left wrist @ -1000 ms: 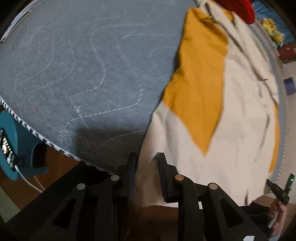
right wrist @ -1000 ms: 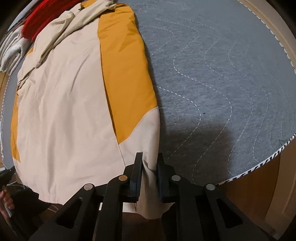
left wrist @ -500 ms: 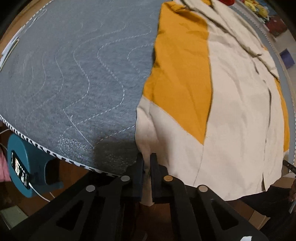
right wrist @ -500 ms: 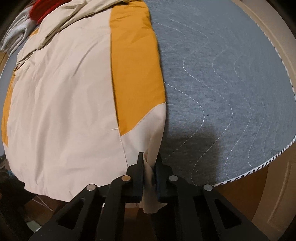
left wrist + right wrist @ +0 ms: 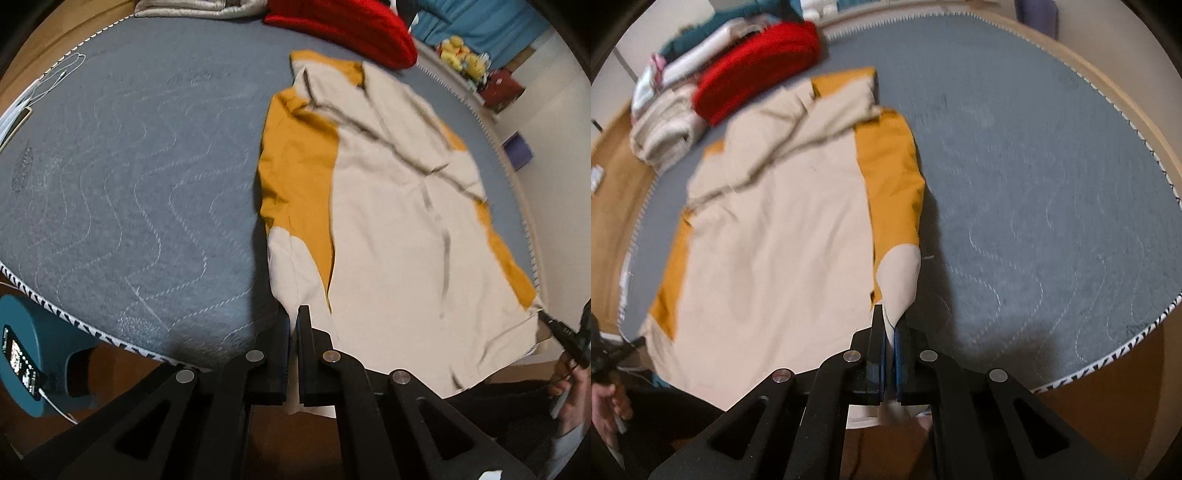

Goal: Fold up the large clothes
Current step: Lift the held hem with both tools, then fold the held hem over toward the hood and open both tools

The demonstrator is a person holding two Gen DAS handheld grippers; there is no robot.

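Now we hold the cream-and-orange garment by its near hem with both tools: the left gripper is pinched tight on the hem corner at the garment's left edge, and the right gripper is clamped just as narrowly on the opposite corner, cream cloth showing between each pair of fingers. Beyond our fingertips the rest of the garment lies flat on the grey quilted mattress, its collar end far ahead, near the red fabric.

To make the fold well, we judge that both corners should travel together and at one height, so the hem stays taut and straight between the two grips; then carry it forward over the body towards the collar and lay it down edge on edge. Slack between the corners would probably leave a diagonal crease, and the thin pinch could slip if we tug sideways.

Both tools point steeply down at the near edge of the mattress, side by side, with the garment spread ahead of them.
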